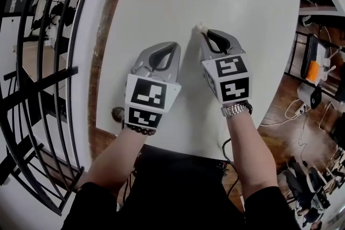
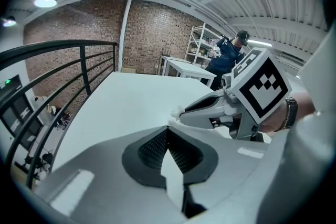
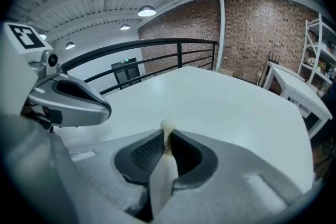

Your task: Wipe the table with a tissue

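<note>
Right gripper view shows the right gripper (image 3: pixel 167 136) with its fingers clamped on a small wad of tissue (image 3: pixel 168 126) that pokes past their tips toward the white tabletop (image 3: pixel 226 107) (handy for rubbing, I'd guess), while the left gripper (image 2: pixel 168 129), fingers together on nothing, sits just beside.

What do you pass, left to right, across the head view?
Black railing → brown left edge of the table → left gripper → right gripper, shut on the tissue → white device on the wooden floor off the table's right side.
</note>
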Tool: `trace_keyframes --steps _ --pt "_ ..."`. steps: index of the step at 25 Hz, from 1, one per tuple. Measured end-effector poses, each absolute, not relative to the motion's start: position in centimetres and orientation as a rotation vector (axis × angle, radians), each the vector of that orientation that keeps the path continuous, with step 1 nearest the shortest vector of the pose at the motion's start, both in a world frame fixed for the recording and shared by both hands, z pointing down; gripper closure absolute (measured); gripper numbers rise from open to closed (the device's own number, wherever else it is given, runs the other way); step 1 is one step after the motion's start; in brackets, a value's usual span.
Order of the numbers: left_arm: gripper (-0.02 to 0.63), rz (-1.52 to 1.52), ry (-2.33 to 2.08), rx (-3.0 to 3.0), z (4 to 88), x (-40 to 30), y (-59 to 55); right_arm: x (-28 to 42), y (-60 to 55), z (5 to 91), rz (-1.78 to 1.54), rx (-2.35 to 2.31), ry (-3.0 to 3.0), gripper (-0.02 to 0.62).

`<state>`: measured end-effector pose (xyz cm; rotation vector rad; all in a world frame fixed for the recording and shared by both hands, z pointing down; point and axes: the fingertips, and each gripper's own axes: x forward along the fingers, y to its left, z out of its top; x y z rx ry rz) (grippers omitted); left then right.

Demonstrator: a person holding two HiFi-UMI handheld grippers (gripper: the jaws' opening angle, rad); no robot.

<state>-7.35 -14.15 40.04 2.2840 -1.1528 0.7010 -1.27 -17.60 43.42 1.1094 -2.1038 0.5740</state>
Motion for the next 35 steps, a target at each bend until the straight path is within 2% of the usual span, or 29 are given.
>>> trace_keyframes --steps 16,35 --pt "0.594 0.719 -1.15 2.274 40.8 -7.2 -14.3 3.1 -20.7 44.4 0.547 1.224 -2.046 0.561" --pt "0.594 0.725 -1.147 2.262 41.5 -7.5 -14.1 1.0 -20.5 45.6 0.524 1.164 -2.056 0.561"
